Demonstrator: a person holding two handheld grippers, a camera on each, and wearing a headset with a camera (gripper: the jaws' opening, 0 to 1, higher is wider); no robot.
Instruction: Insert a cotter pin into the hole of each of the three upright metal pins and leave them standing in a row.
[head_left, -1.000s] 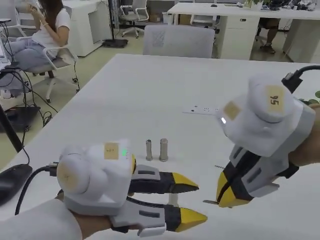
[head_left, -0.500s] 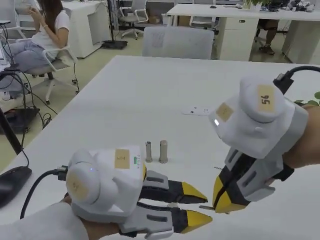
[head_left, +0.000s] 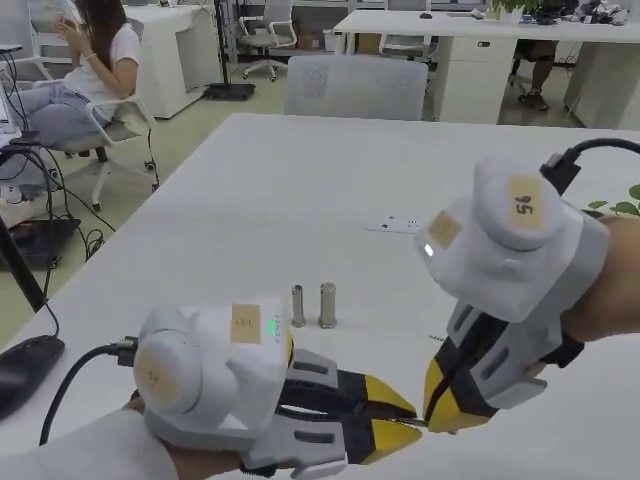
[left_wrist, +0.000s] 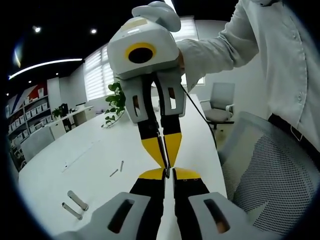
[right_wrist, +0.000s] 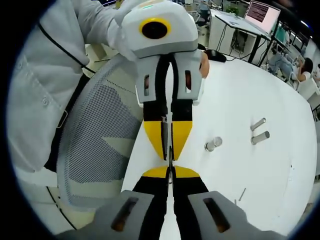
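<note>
Left gripper (head_left: 406, 420) sits low, jaws squeezed together. Just beyond it, two metal pins (head_left: 327, 303) stand side by side on the table (head_left: 300, 190). Right gripper (head_left: 432, 418) meets it nose-to-nose, pinching a cotter pin (left_wrist: 161, 147).

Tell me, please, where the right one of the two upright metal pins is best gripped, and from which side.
Grip the right pin probably at mid-height on its round shaft, jaws level, coming from its right: it stands upright, and the other pin stands close at its left.
</note>
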